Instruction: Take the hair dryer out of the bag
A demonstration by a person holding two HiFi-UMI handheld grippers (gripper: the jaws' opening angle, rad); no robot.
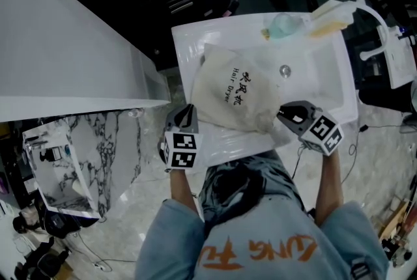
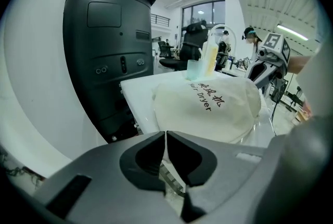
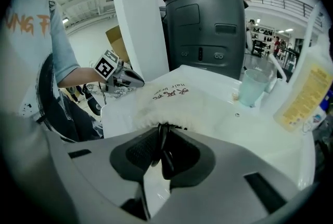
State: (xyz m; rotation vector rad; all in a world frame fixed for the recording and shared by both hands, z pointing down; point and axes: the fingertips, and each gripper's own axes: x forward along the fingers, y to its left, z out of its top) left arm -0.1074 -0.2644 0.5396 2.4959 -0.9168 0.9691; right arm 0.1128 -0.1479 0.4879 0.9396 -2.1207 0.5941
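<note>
Grey and black, the left gripper (image 1: 187, 109) sits at the near edge of the white ceramic washbasin top (image 1: 189, 38). Its jaws are closed together on a thin sliver of pale fabric, apparently the near left corner of the cream cloth bag (image 1: 234, 93) printed "Hair Dryer". In the left gripper view (image 2: 166, 134) the bag (image 2: 208, 106) lies just beyond the jaws, full and rounded, with nothing poking out of it.

The bag lies across the middle of the basin top, and its gathered mouth points toward the near right corner. There the right gripper (image 1: 281, 114) is clamped on a looped black cord (image 3: 164, 145) at the puckered opening, as the right gripper view (image 3: 162, 132) shows. Whether that cord is the bag's drawstring or the dryer's own lead cannot be told.

At the far right corner stand a pale green translucent cup (image 1: 283, 25) and a yellow-labelled plastic bottle (image 1: 332, 15), well apart from the work.

No hair dryer is in sight. By the bag's bulk it is judged to be still inside, so the task looks to be at its start. Both ends of the bag are held, but the mouth is not yet opened and the dryer has still to be drawn out.
</note>
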